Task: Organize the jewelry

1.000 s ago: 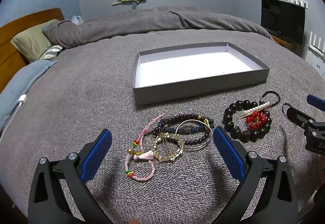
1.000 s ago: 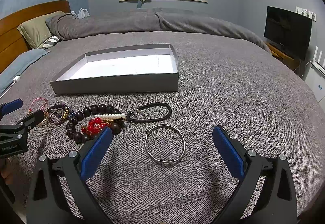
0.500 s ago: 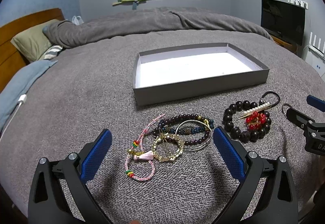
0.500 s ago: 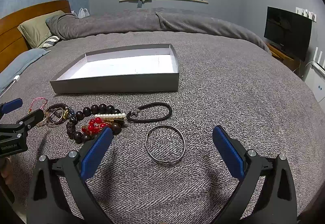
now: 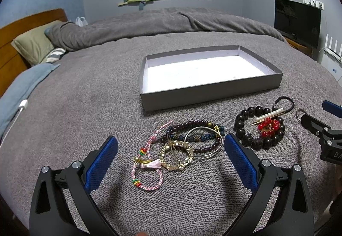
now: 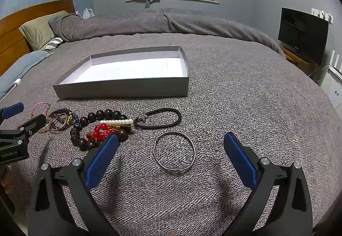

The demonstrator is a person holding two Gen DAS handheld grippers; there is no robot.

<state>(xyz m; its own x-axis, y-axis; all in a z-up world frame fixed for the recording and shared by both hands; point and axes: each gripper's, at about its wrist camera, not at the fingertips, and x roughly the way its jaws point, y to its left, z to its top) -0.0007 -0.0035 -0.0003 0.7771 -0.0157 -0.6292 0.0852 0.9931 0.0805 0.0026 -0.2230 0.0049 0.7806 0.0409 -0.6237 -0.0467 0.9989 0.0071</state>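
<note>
An empty grey tray (image 5: pixel 211 92) with a white floor lies on the grey bed cover; it also shows in the right wrist view (image 6: pixel 119 88). In front of it lie a pile of bracelets (image 5: pixel 188 141), with a pink cord bracelet (image 5: pixel 147 169) beside it, and a dark bead bracelet with red beads and a pearl clip (image 5: pixel 259 126). A black cord bracelet (image 6: pixel 158 120) and a silver bangle (image 6: pixel 174 151) lie further right. My left gripper (image 5: pixel 170 160) is open and empty, just before the pile. My right gripper (image 6: pixel 171 158) is open and empty, around the silver bangle's near side.
The bed cover (image 6: pixel 245 107) stretches wide to the right of the tray. A folded duvet (image 5: pixel 149 24) and pillows (image 5: pixel 34 43) lie at the back. A TV (image 6: pixel 303 32) stands at the far right. A white charging cable (image 5: pixel 19 109) lies at the left.
</note>
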